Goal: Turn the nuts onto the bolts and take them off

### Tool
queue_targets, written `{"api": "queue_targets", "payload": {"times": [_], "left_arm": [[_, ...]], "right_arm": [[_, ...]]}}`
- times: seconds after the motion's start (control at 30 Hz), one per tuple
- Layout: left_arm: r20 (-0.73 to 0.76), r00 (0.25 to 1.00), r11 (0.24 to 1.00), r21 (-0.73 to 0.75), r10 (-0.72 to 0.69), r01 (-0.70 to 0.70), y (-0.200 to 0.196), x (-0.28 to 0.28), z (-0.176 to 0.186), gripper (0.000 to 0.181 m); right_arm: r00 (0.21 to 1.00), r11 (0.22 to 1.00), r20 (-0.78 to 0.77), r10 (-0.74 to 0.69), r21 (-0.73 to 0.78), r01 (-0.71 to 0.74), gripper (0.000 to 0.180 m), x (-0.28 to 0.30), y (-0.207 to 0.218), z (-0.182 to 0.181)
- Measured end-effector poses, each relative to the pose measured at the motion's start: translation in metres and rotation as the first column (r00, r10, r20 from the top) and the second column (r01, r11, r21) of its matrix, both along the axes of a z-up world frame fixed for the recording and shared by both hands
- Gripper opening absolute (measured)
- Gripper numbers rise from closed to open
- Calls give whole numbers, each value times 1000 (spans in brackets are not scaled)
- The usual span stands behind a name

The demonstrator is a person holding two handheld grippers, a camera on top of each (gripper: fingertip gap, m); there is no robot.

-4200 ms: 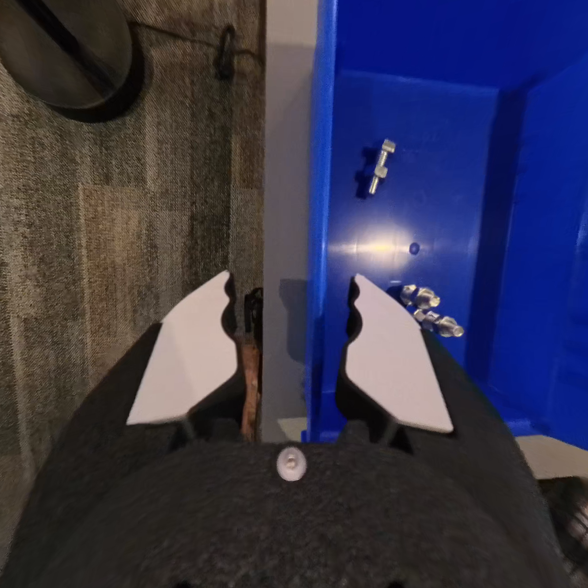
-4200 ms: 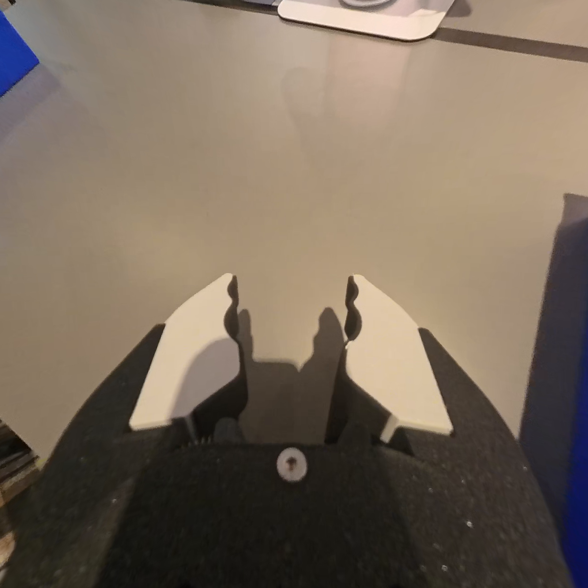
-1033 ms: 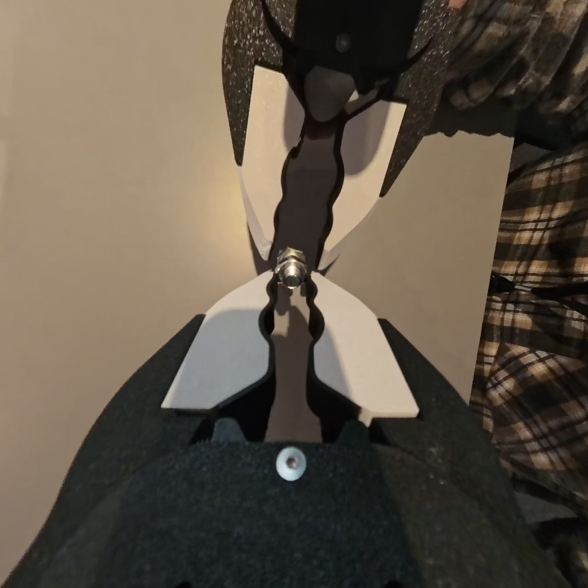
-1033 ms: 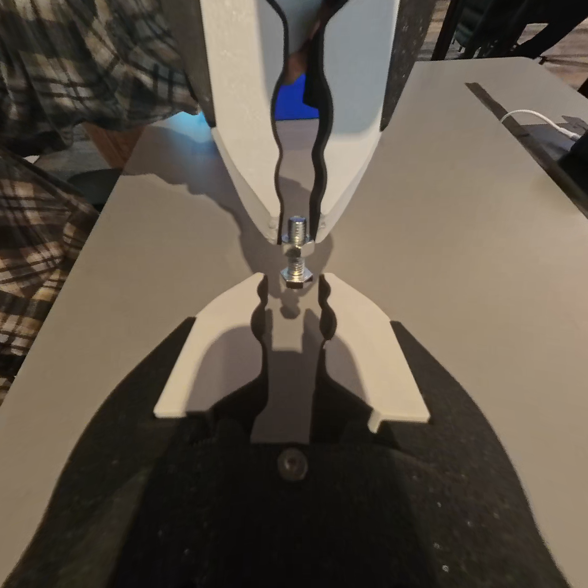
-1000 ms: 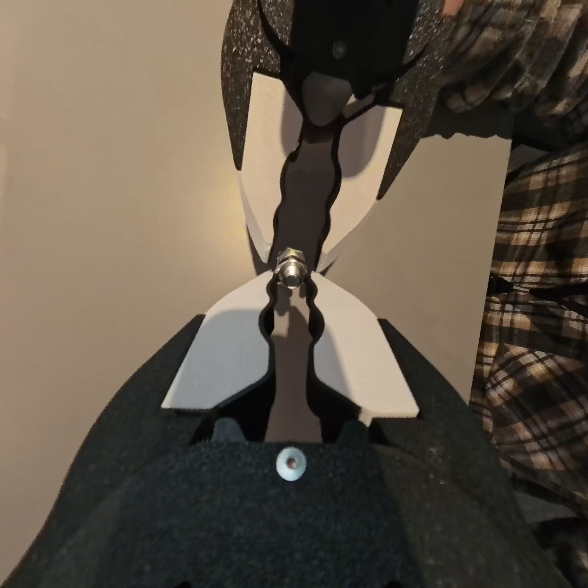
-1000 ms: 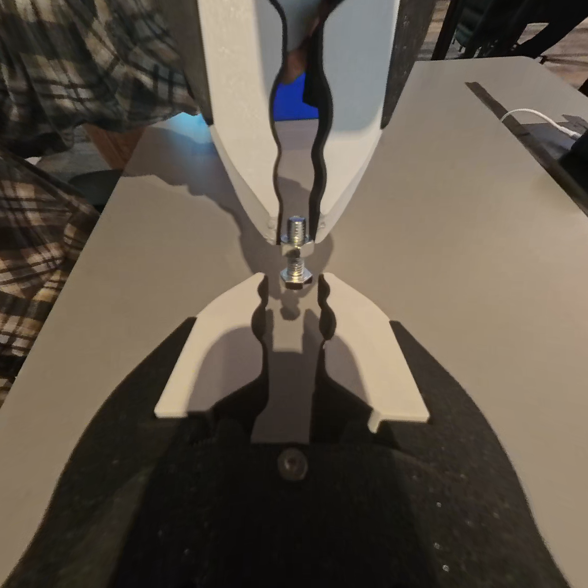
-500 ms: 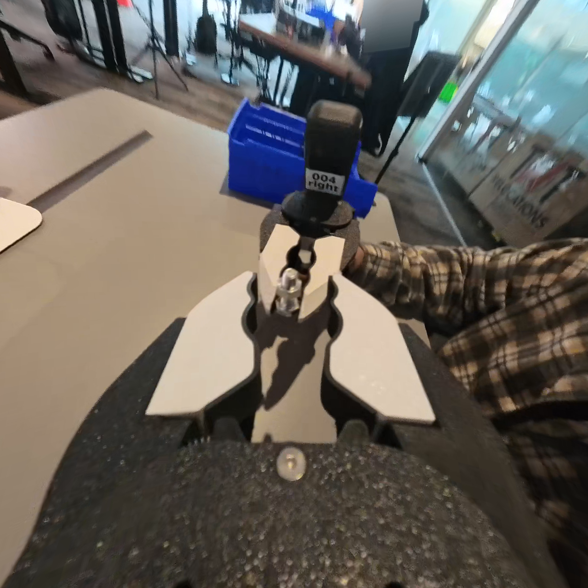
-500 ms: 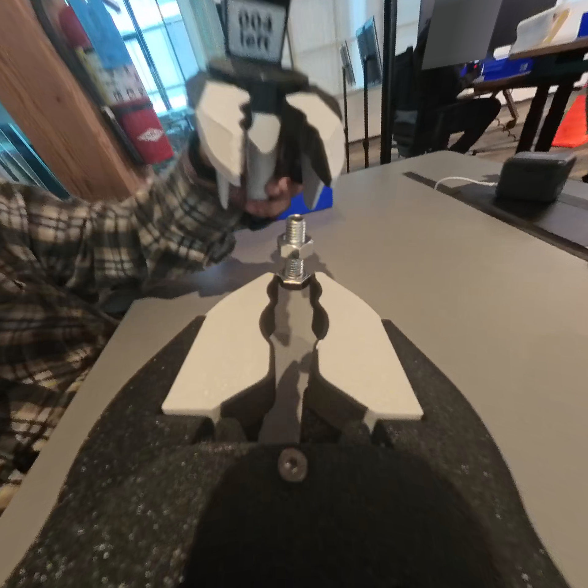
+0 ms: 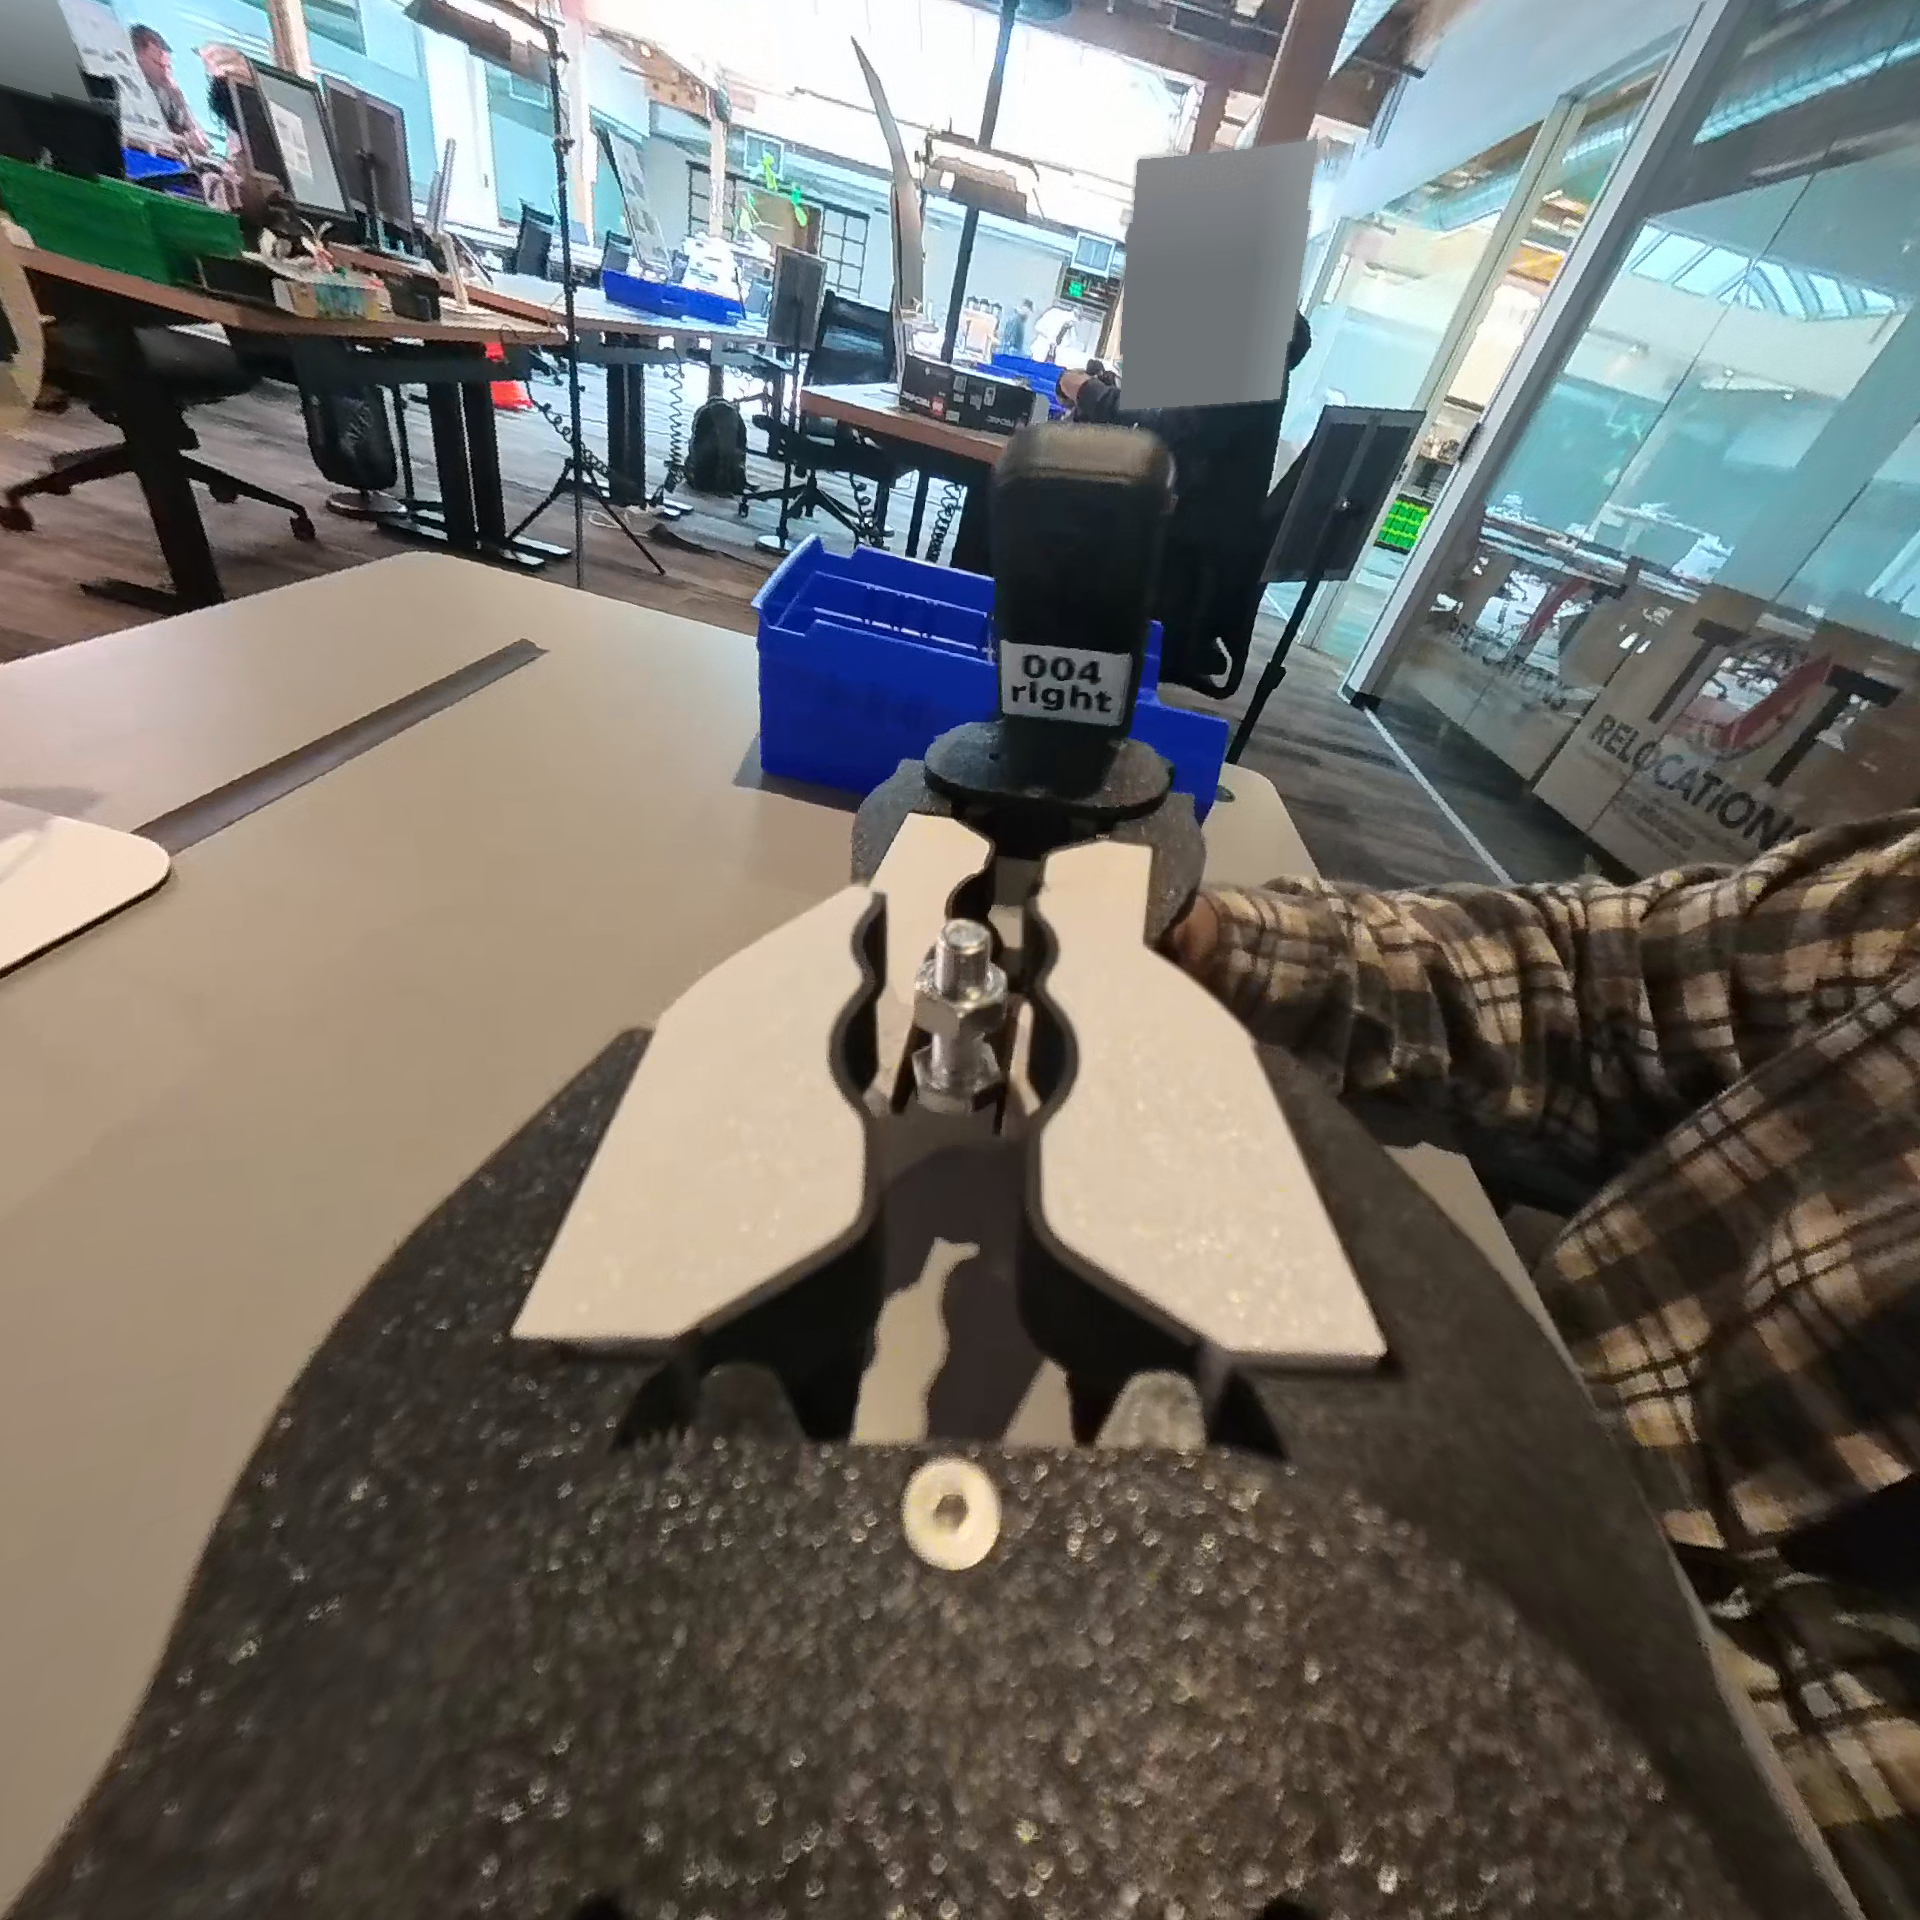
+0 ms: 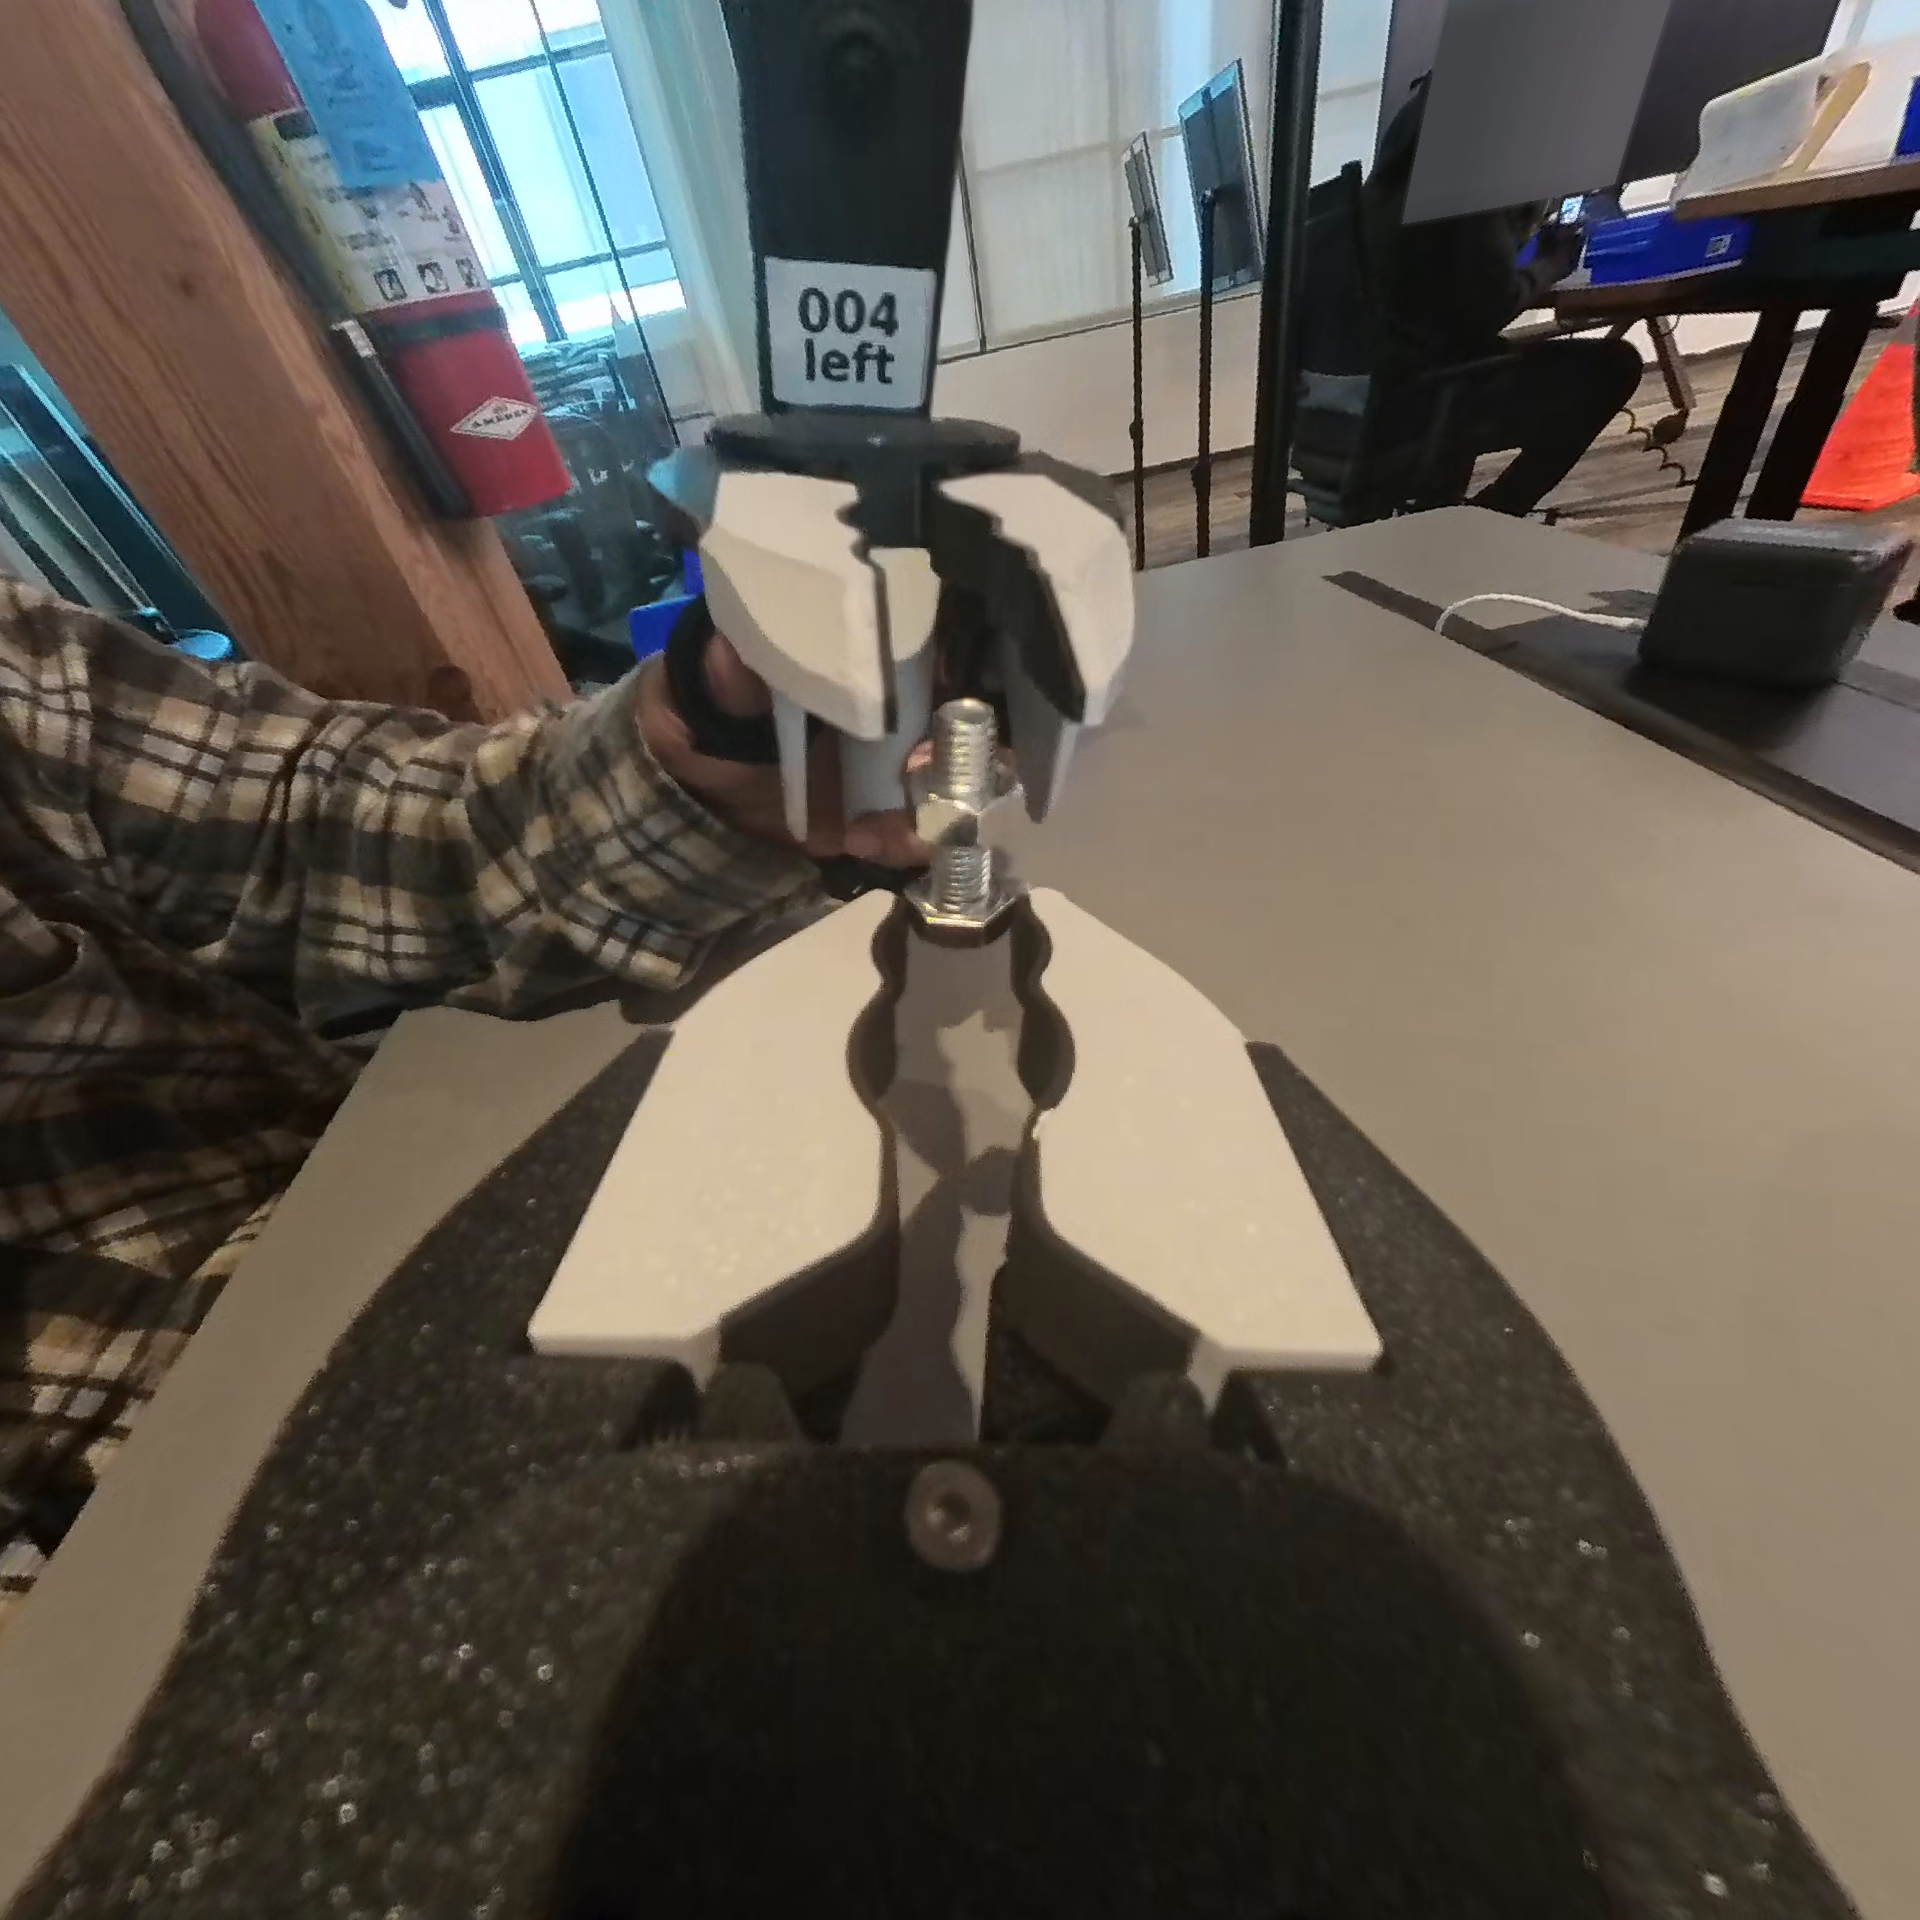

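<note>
A silver bolt (image 10: 958, 868) stands upright with a nut (image 10: 961, 810) threaded partway down it. My right gripper (image 10: 956, 925) is shut on the bolt's hex head and holds it above the grey table (image 10: 1455, 935). My left gripper (image 10: 935, 800) comes from the far side, its fingers closed on either side of the nut. In the left wrist view the bolt (image 9: 961, 956) and nut (image 9: 956, 1003) sit between my left gripper's (image 9: 961, 904) fingertips. The right gripper's fingers (image 9: 1101, 883) show just beyond. The bolt head is hidden there.
A blue bin (image 9: 862, 686) stands at the table's far edge. A white pad (image 9: 62, 883) lies at the left, by a dark strip (image 9: 343, 732). A black box with a white cable (image 10: 1766, 613) sits at the right. Plaid sleeves (image 9: 1558, 997) hold both grippers.
Both grippers have tilted up from facing the table to facing the room. Half a second ago my left gripper was open and apart from the bolt; now it has closed around the nut.
</note>
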State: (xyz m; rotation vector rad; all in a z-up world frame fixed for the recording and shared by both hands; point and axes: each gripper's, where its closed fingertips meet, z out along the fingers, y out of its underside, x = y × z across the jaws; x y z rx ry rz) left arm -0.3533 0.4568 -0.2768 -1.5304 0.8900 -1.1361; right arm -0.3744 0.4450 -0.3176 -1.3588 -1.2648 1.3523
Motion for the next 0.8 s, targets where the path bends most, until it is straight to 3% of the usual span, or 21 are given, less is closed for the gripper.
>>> {"api": "queue_targets", "payload": {"times": [0.17, 0.47, 0.6, 0.8], "left_arm": [[-13, 1000, 1000, 3, -16, 16, -3, 2, -4, 9], [-45, 998, 996, 78, 37, -33, 1, 2, -13, 9], [-39, 998, 999, 28, 45, -44, 14, -1, -36, 8], [-141, 990, 1000, -10, 17, -19, 29, 4, -78, 8]], "right_arm": [[1000, 1000, -2, 0, 0, 0, 18, 0, -1, 1], [999, 1000, 47, 8, 5, -8, 19, 6, 5, -9], [995, 999, 85, -49, 16, 48, 35, 31, 30, -13], [988, 987, -15, -155, -54, 154, 29, 70, 64, 2]]}}
